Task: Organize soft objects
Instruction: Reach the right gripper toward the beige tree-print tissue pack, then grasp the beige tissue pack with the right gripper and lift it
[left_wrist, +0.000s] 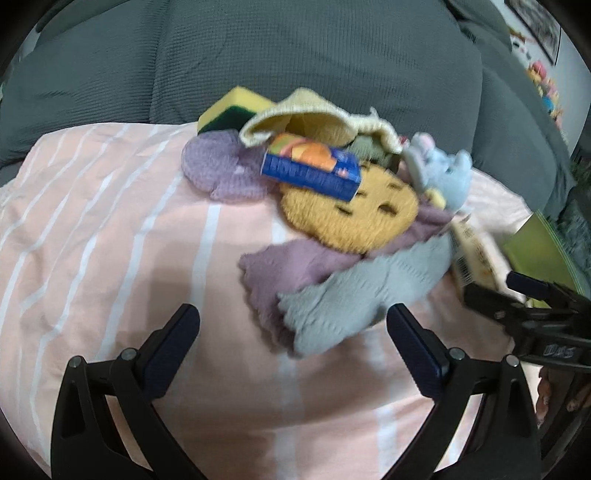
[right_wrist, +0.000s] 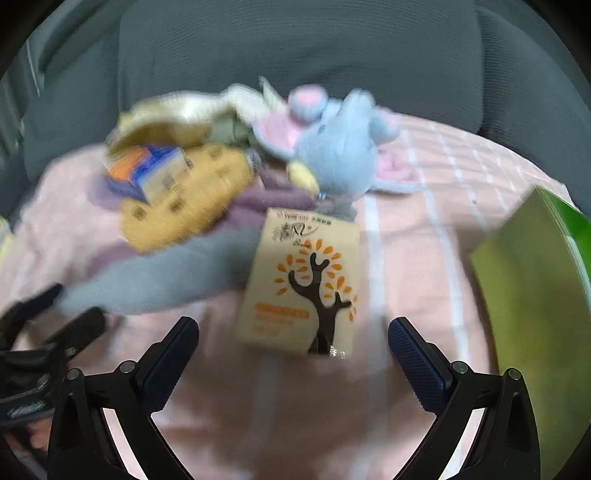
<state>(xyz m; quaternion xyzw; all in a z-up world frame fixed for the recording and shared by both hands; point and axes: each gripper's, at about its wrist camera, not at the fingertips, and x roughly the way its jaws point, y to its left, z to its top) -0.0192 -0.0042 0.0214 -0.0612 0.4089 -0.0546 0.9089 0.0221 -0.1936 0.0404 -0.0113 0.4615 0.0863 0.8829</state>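
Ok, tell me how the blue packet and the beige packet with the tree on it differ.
The blue packet is dark blue with an orange picture; the beige packet is pale with a black tree and orange leaves. The blue packet rests up on the pile, on the round yellow cloth; the beige packet lies mostly on the striped pink sheet, near the right gripper. Both look like small, flat, rectangular packs.

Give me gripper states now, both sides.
Left gripper: open, empty, near the grey cloth.
Right gripper: open, empty, near the tissue pack.
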